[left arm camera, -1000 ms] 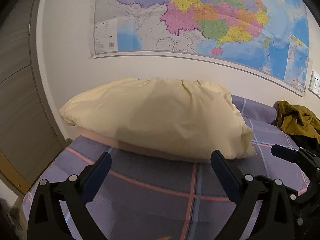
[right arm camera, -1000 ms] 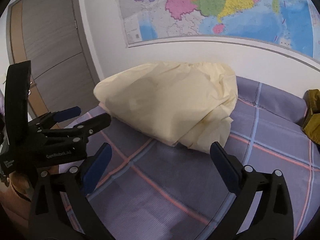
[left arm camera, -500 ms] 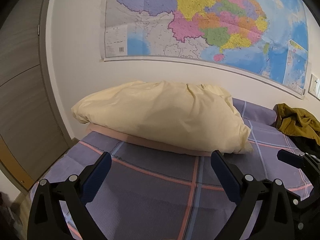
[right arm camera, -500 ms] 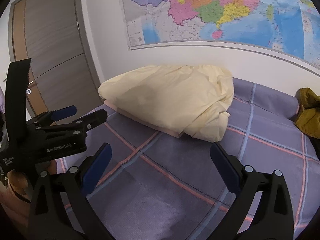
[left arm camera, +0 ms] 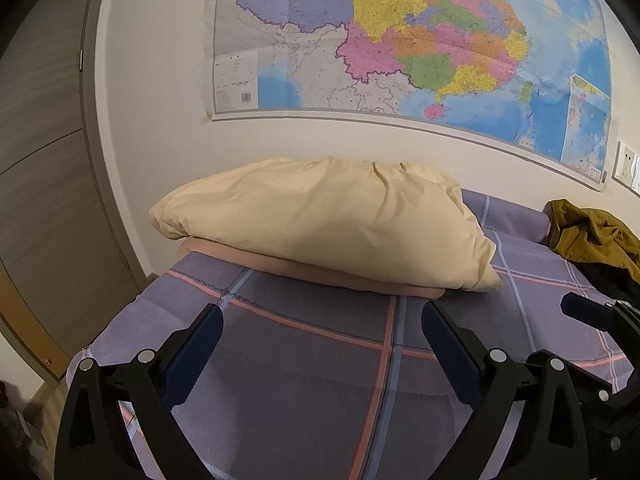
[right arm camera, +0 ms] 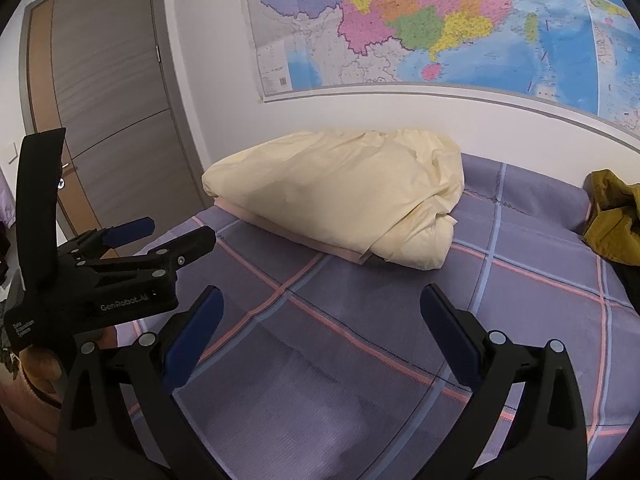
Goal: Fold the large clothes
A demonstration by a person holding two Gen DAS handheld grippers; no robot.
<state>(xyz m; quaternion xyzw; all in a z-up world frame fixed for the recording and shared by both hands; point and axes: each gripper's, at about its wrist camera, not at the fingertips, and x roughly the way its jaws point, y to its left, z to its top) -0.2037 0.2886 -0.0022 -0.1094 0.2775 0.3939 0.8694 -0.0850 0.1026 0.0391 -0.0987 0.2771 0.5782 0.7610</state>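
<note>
The left gripper [left arm camera: 320, 344] and right gripper [right arm camera: 322, 320], black with blue pads, are both spread apart and empty above the purple checked bedsheet [right arm camera: 360, 320]. The crumpled olive-brown jacket [left arm camera: 592, 236] lies well apart, by the right-hand edge. Reaching from here risks snagging sheet instead. Both point level toward the cream pillow [left arm camera: 320, 220].

Bed [left arm camera: 304, 360] with purple plaid sheet is carrying a cream pillow [left arm camera: 328, 220] lying on a pink folded blanket [left arm camera: 320, 274]; an olive jacket [left arm camera: 592, 236] is lying well apart.
</note>
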